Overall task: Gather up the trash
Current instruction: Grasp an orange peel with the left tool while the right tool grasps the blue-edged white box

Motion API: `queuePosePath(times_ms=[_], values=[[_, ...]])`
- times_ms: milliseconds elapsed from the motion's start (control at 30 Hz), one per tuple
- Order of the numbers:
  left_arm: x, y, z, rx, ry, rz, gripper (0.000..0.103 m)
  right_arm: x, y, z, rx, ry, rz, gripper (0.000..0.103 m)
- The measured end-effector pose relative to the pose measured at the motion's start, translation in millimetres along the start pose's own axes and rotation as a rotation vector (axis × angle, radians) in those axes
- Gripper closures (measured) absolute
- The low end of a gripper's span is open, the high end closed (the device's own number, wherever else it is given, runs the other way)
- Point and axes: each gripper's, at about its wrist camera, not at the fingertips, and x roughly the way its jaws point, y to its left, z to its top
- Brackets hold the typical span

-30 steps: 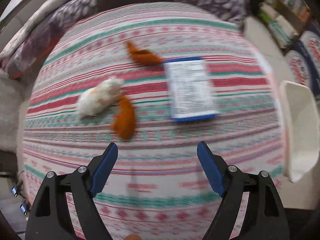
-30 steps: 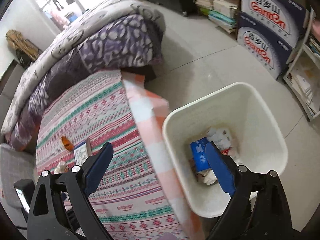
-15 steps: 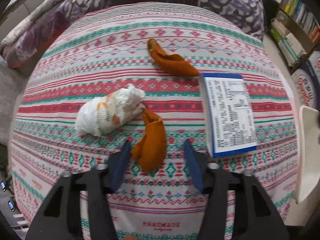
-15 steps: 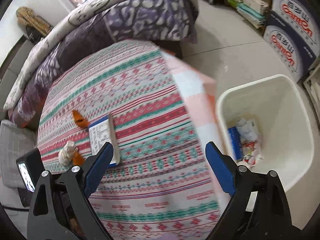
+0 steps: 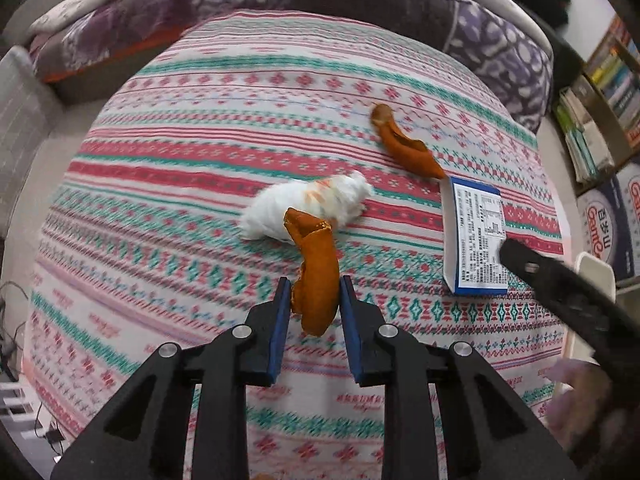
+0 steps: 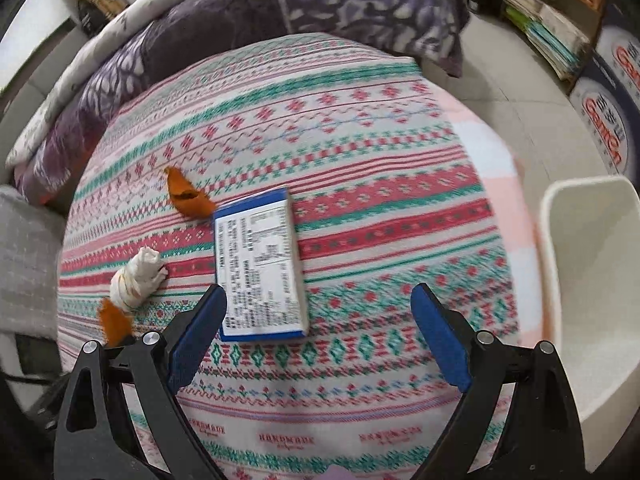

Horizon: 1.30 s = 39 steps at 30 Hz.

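Observation:
My left gripper (image 5: pixel 312 290) is shut on an orange peel (image 5: pixel 316 276), which lifts off the patterned cloth (image 5: pixel 200 184). Just behind that peel lies a crumpled white tissue (image 5: pixel 308 204). A second orange peel (image 5: pixel 404 144) lies farther back, next to a blue-edged white box (image 5: pixel 478 236). In the right wrist view my right gripper (image 6: pixel 318 322) hangs open above the cloth, its left finger over the near corner of the box (image 6: pixel 260 264). The tissue (image 6: pixel 138 278), the far peel (image 6: pixel 186 196) and the held peel (image 6: pixel 114 320) show at left.
A white waste bin (image 6: pixel 580 280) stands on the floor right of the covered table. A purple patterned quilt (image 6: pixel 280 8) is heaped behind it. Shelves of books and printed cartons (image 6: pixel 608 128) line the right side. The right tool (image 5: pixel 568 292) crosses the left view's right edge.
My left gripper closed on the near orange peel and raised it. My right gripper swung left from over the bin to above the blue-edged box, still open.

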Motion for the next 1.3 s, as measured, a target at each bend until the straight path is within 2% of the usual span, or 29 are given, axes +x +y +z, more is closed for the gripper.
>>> queuePosePath(times_ms=[233,300,333,400,433,567,667,733,900,933,967,1033,1100,1167,1300], values=[[-25,7,-4,-0.041,-0.026,-0.041,0.078,21,17,1,-0.064,-0.003,-0.046,0.014],[-33,6,-3,-0.031,-0.045,-0.048,0.078,27,18,0,-0.074,0.006,-0.043,0.017],[-36,5,-2,-0.023,-0.054,-0.048,0.078,29,22,-1,-0.09,-0.004,-0.05,0.021],[-43,5,-1,-0.009,-0.081,-0.039,0.078,24,28,-1,-0.127,-0.025,-0.039,0.043],[-45,5,-1,-0.007,-0.089,-0.034,0.078,22,31,-2,-0.136,-0.028,-0.031,0.061],[-46,12,-1,-0.021,-0.089,-0.032,0.078,7,36,-5,-0.174,-0.075,-0.045,0.078],[-48,15,-1,-0.03,-0.095,-0.027,0.078,-2,33,-6,-0.173,-0.079,-0.001,0.086],[-49,17,-1,-0.031,-0.099,-0.028,0.078,-6,32,-7,-0.174,-0.068,0.035,0.087],[-54,22,-2,-0.035,-0.11,-0.032,0.078,-12,24,-11,-0.155,-0.037,0.071,0.086],[-54,23,-2,-0.039,-0.109,-0.032,0.078,-12,22,-12,-0.143,-0.031,0.075,0.083],[-54,25,-2,-0.044,-0.107,-0.034,0.078,-10,19,-11,-0.127,-0.022,0.086,0.064],[-54,26,-2,-0.051,-0.103,-0.039,0.078,-9,13,-9,-0.095,-0.027,0.091,0.04],[-53,25,-1,-0.052,-0.099,-0.043,0.078,-7,15,-8,-0.105,-0.042,0.073,0.039],[-51,24,-1,-0.047,-0.095,-0.042,0.078,-5,20,-7,-0.119,-0.052,0.07,0.03],[-48,24,-1,-0.052,-0.085,-0.044,0.078,7,32,-8,-0.151,-0.051,0.047,0.022]])
